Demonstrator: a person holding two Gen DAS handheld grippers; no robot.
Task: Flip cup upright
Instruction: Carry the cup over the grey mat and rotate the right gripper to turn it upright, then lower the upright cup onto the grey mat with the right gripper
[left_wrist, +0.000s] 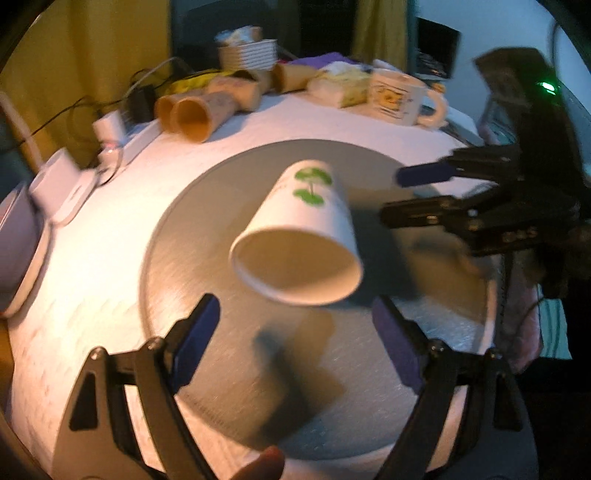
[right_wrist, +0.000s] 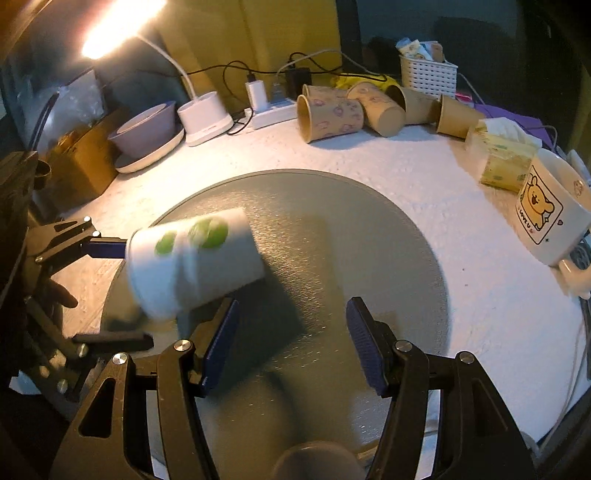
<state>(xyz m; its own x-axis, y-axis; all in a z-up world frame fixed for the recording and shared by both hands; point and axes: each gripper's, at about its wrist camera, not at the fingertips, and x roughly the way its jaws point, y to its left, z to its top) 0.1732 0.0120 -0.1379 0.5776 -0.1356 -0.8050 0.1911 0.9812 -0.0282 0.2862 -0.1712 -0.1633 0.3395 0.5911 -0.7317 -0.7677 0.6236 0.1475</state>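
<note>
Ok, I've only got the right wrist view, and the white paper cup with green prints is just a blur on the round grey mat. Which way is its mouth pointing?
Observer: Toward the left claw. The white paper cup with green prints lies tilted, with its open rim facing that camera, and it looks empty inside.
Operator: Is the left claw gripping it?
Observer: No. Its blue-padded fingers stand wide apart, with the rim about level with their tips, and it appears to touch neither.
</note>
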